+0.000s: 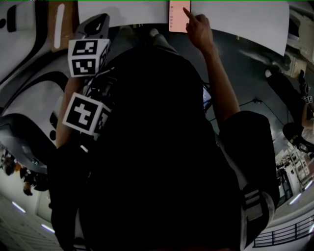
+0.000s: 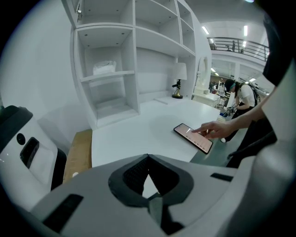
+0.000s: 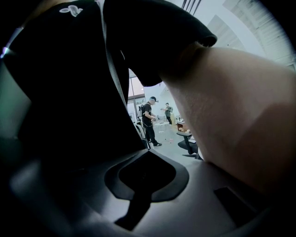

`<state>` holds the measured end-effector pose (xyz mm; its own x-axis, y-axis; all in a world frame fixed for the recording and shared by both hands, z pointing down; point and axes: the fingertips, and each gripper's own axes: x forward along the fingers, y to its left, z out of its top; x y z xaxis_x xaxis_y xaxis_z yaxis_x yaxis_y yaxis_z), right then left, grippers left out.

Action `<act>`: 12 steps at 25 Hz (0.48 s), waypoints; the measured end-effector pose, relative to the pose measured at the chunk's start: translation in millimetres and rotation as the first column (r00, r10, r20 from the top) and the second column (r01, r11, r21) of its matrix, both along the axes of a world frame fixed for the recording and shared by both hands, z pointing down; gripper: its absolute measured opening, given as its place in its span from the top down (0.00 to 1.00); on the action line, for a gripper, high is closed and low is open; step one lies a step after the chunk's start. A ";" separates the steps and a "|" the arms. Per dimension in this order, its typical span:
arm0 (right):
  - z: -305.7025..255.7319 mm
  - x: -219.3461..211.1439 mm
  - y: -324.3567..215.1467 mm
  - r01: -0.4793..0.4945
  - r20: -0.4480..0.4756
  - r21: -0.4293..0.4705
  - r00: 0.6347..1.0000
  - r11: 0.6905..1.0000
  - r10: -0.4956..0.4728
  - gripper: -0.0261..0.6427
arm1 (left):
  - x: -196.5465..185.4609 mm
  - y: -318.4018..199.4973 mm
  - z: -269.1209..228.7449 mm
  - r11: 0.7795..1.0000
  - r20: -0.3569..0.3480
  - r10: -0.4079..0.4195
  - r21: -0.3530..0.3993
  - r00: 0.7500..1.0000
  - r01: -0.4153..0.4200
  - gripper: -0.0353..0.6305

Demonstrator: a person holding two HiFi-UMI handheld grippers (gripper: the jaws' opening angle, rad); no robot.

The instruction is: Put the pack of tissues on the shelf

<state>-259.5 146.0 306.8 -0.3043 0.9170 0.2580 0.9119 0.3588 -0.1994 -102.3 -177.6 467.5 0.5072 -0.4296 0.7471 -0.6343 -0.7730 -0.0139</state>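
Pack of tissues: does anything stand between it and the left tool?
Nothing visible does. The pack of tissues already lies in the shelf; only open table lies between it and the left tool.

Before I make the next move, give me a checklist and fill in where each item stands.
1. Left gripper empty: ok. Its jaws are together with nothing between them.
2. Right gripper aimed at the work: not ok. Its jaws are together, and it faces the room beside the person's arm.
3. Right hand on a gripper: not ok. It is tapping a phone on the table.
4. Shelf in the left gripper view: ok.
5. Pack of tissues found: cannot tell. A white pack-like thing lies in one shelf compartment.
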 end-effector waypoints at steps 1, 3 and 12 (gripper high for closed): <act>-0.1 0.4 0.1 -0.001 0.000 -0.002 1.000 1.000 0.001 0.93 | 0.6 0.6 0.6 1.000 0.001 0.002 -0.001 1.000 -0.002 0.93; -0.1 1.0 0.1 -0.002 0.002 -0.004 1.000 1.000 0.002 0.93 | 1.5 1.2 1.7 1.000 0.004 0.005 -0.001 1.000 -0.005 0.93; -0.5 2.0 0.0 -0.002 0.002 -0.004 1.000 1.000 0.002 0.93 | 2.3 0.4 1.1 1.000 0.002 -0.001 -0.001 1.000 0.001 0.93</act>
<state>-257.5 146.0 306.3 -0.3071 0.9172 0.2538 0.9115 0.3602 -0.1987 -99.9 -177.1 468.7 0.5051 -0.4292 0.7487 -0.6354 -0.7721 -0.0140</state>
